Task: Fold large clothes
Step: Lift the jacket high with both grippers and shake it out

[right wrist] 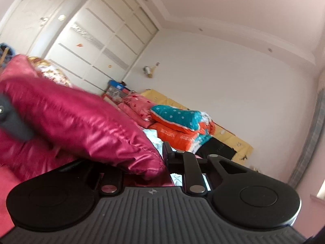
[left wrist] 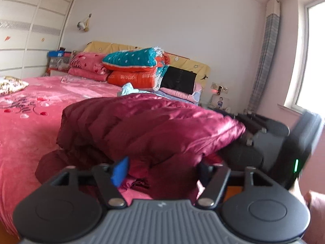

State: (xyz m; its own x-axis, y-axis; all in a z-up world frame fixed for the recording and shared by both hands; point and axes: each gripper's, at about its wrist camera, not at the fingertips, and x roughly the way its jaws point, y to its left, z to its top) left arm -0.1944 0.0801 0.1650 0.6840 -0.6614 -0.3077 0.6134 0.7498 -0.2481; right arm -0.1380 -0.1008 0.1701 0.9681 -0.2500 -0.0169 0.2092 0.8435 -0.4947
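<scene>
A shiny maroon padded jacket [left wrist: 142,128] lies bunched on the pink bed, one fold lifted off the rest. My left gripper [left wrist: 164,168] is open at its near edge. The blue pad [left wrist: 120,170] of one finger shows bare, and jacket cloth sits loosely between the fingers. My right gripper [right wrist: 160,162] is shut on the jacket's [right wrist: 85,126] stitched edge and holds that fold up. One of its fingers is hidden under the cloth. In the left wrist view the right gripper [left wrist: 246,134] grips the fold's right end. A dark part of the left gripper [right wrist: 12,120] shows at the right wrist view's left edge.
The pink bedspread [left wrist: 30,122] runs off to the left. Stacked quilts and pillows [left wrist: 134,67] and a black bag [left wrist: 178,79] stand at the yellow headboard. A white wardrobe [left wrist: 24,30] fills the left wall. A window and curtain [left wrist: 268,61] are at the right.
</scene>
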